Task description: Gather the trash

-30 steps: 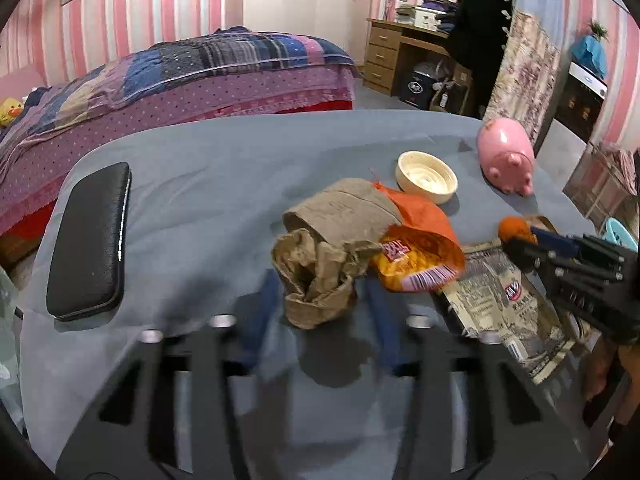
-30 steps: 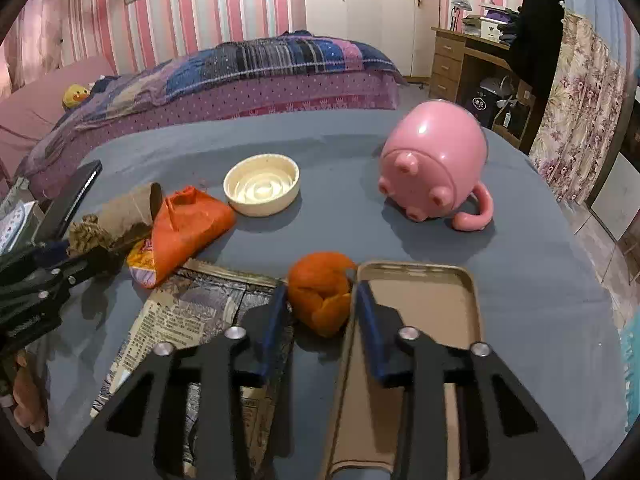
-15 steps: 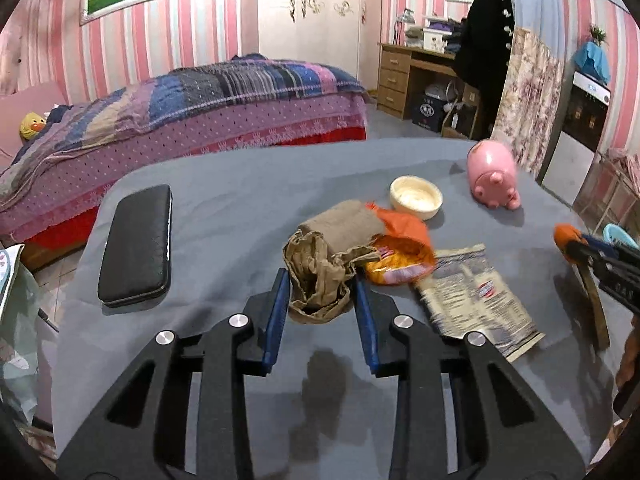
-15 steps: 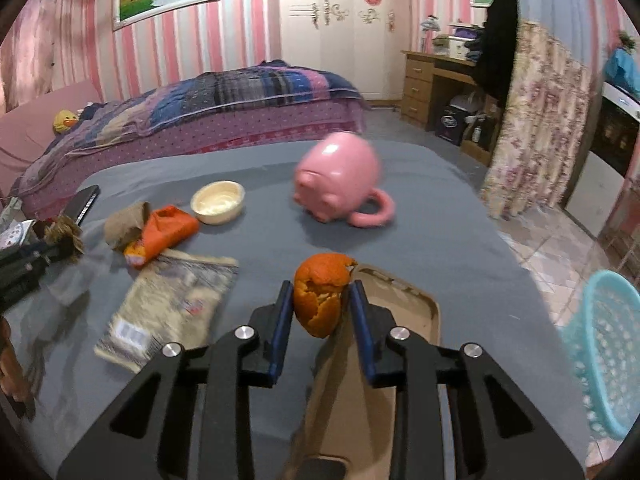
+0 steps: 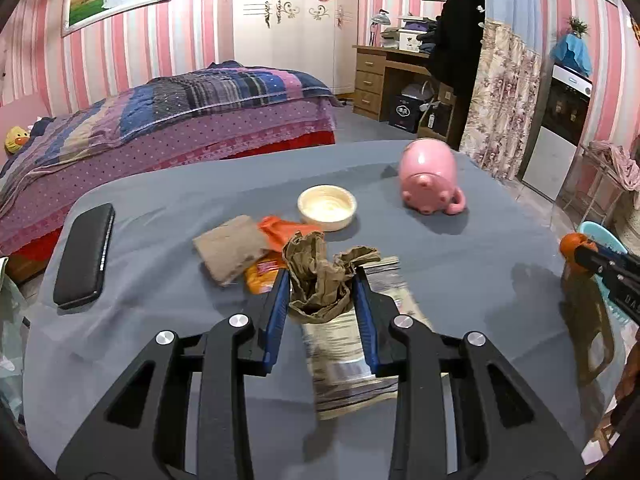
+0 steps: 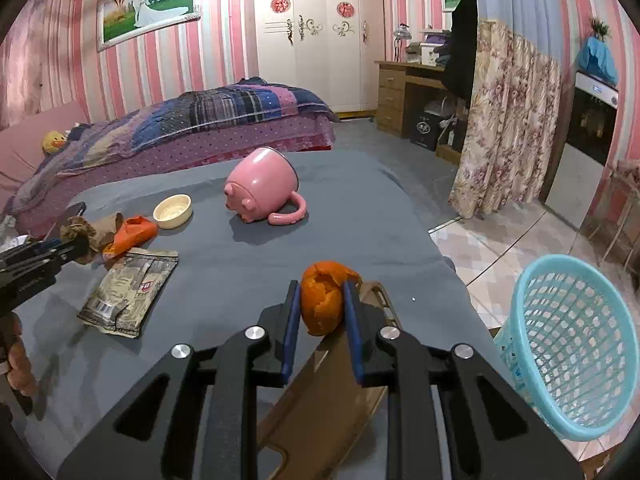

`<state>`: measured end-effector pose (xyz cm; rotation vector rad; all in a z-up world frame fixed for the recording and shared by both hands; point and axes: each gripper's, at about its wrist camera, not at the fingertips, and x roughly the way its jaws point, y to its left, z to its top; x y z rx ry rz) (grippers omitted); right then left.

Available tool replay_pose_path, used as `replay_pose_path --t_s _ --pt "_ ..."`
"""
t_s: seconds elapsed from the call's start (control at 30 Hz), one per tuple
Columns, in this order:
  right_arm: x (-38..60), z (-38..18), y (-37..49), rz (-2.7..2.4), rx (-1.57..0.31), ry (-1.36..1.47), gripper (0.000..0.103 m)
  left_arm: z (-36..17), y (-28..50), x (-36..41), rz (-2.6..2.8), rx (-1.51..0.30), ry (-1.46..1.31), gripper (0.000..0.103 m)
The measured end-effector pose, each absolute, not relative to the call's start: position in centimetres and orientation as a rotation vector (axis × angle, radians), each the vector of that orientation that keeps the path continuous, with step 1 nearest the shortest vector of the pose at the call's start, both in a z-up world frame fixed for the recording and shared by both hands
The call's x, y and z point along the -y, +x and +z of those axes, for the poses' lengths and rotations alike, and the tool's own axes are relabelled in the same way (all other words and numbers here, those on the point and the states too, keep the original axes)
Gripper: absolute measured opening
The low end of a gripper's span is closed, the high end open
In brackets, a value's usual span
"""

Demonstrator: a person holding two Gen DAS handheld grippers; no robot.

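Above smooth grey tablecloth (image 5: 400,208), left hand-held gripper (image 5: 322,286) pinches crumpled brown paper (image 5: 320,280); right hand-held gripper (image 6: 322,304), just tightened, clamps dimpled orange peel (image 6: 322,300).

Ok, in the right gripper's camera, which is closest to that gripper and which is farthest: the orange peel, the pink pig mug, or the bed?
1. Orange peel: pinched in the right gripper.
2. Pink pig mug: lying on its side, mid-table, ahead and left.
3. Bed: beyond the table's far edge.

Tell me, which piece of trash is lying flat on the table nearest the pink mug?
The orange wrapper, beside the cream bowl. The printed packet lies farther off; the others are held in grippers.
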<state>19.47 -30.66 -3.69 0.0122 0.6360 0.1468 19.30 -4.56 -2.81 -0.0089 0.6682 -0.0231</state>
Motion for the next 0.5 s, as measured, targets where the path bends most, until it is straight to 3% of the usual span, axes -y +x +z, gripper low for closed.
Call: replay_pose_path --t_s 0.5 --pt "32.3 -3.7 19.9 0.242 -0.655 0.116 0.028 -3.0 17.9 3.7 0.022 -0.683 0.012 0.031"
